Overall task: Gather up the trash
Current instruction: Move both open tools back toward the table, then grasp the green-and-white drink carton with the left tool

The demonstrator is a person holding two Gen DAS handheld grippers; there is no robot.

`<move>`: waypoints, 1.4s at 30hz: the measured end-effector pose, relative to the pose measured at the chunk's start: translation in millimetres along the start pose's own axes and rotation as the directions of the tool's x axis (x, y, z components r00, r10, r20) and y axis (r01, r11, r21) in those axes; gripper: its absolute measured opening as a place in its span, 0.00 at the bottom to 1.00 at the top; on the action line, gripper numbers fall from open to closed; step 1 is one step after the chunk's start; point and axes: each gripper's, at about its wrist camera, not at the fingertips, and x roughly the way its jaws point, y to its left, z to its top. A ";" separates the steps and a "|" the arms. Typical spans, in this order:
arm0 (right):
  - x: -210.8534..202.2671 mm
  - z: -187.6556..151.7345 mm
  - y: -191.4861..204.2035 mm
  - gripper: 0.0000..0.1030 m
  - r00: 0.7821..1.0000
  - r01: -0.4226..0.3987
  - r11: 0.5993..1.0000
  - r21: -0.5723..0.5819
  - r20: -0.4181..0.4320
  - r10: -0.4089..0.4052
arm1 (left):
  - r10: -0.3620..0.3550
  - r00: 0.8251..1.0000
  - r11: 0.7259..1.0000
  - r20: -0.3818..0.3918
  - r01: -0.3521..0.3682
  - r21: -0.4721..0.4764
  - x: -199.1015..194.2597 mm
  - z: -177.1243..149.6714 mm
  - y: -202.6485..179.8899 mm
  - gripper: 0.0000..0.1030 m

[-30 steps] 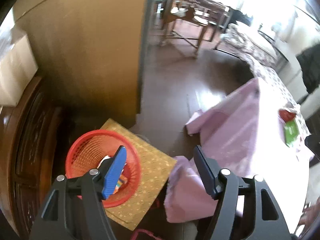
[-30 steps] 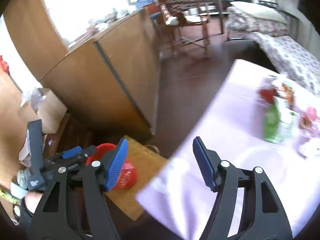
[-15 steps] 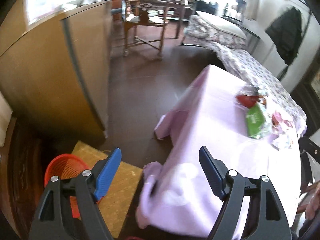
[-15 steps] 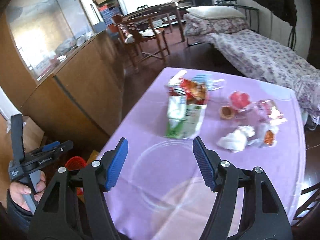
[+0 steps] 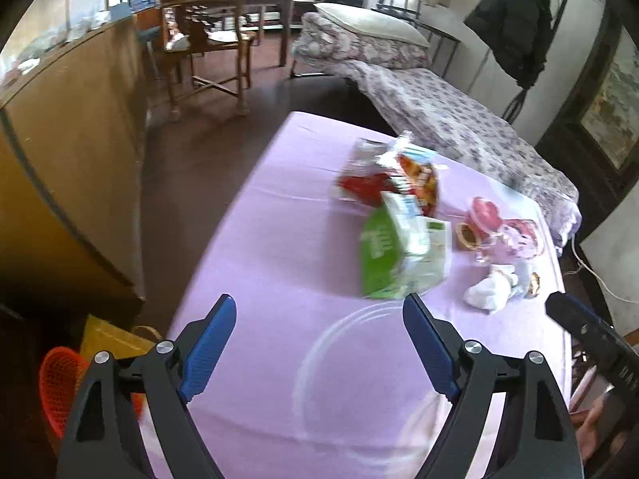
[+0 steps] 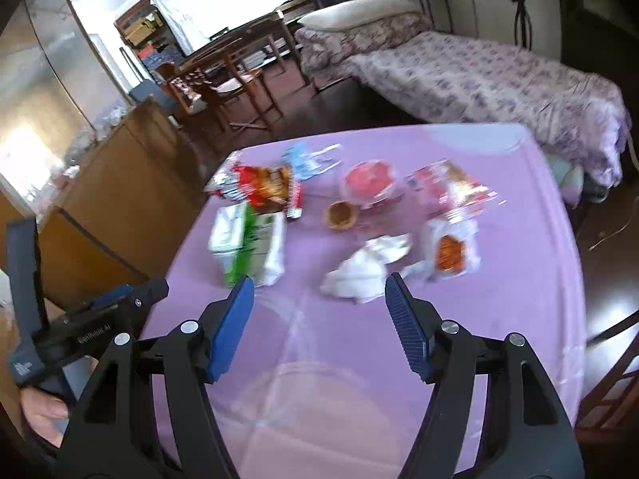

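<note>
The left gripper (image 5: 315, 343) hung over the near part of the purple tablecloth (image 5: 279, 247) with its blue pads spread wide; its jaws had just been opening, and nothing lay between them. The right gripper (image 6: 319, 311) was likewise released and empty, its jaws parted above the cloth just short of a crumpled white tissue (image 6: 367, 263).

The trash sat in a loose cluster on the far half of the table. Both views showed the green-and-white carton (image 5: 399, 251) lying flat, the red snack wrapper (image 5: 379, 187) behind it, a small brown paper cup (image 6: 341, 215) and a pink-lidded plastic tub (image 6: 369, 181).

Only the left wrist view took in the orange mesh basket (image 5: 60, 379) on the floor at the lower left, beside a yellow mat (image 5: 112, 339), well apart from the trash. It also caught a dark coat (image 5: 515, 28) hanging on the wall.

Only the right wrist view separated the clear packet with an orange snack inside (image 6: 451, 251) and the red-printed wrapper (image 6: 455, 187) beyond it, both blurred together in the other view. It also showed the person's hand (image 6: 44, 411) clasping the left gripper's handle at the left edge.

A flowered bedspread (image 6: 499, 80) lay beyond the table in both views.
</note>
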 end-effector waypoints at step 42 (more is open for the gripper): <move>2.0 3.1 -53.8 0.80 0.988 0.137 0.976 0.166 0.042 -0.146 | -0.034 0.993 0.999 -0.116 0.036 0.015 101.6 27.5 -63.8 0.76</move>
